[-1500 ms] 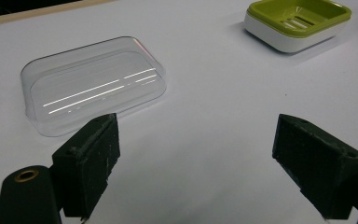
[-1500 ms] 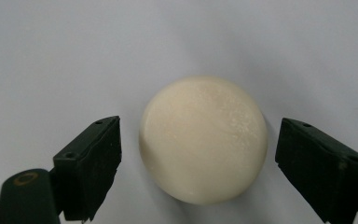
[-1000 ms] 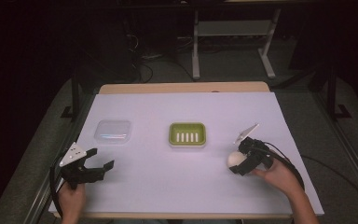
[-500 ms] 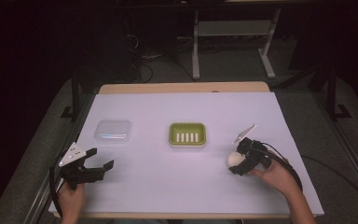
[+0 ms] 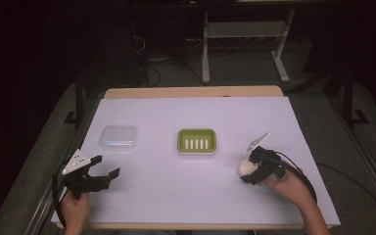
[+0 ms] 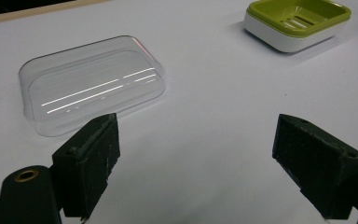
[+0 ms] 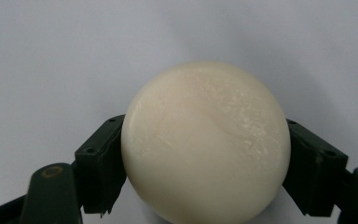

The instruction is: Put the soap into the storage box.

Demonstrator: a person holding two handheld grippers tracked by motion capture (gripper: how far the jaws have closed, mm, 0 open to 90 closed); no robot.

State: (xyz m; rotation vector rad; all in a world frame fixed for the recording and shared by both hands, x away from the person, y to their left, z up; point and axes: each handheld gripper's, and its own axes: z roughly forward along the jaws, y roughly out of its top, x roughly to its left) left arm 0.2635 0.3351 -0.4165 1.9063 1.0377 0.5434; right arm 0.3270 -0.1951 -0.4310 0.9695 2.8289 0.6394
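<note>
Closing in over the last moment, the right gripper's (image 5: 248, 171) jaws now press both sides of the round cream soap (image 7: 205, 140), which sits on the white table (image 5: 176, 196) right of the green dish (image 5: 197, 141). Both hands kept still. Left gripper (image 5: 101, 172) gapes wide near the clear lid (image 6: 91, 81).

A: Surfaces? Round soap (image 7: 205, 140) looks waxy, smooth, cream, faint sheen with fine streaks.
B: Right gripper (image 7: 205, 172) pads: matt black plastic, slightly scuffed. Brass-looking rivet on the left gripper (image 6: 205, 163).
A: Lid (image 6: 91, 84) at near left is clear glossy plastic, sharp light streaks.
B: Soap dish (image 5: 197, 141): glossy green plastic, white base.
A: Table cover (image 5: 196, 196) reads as matt white paper; wood edge (image 5: 191, 92) at the far side.
</note>
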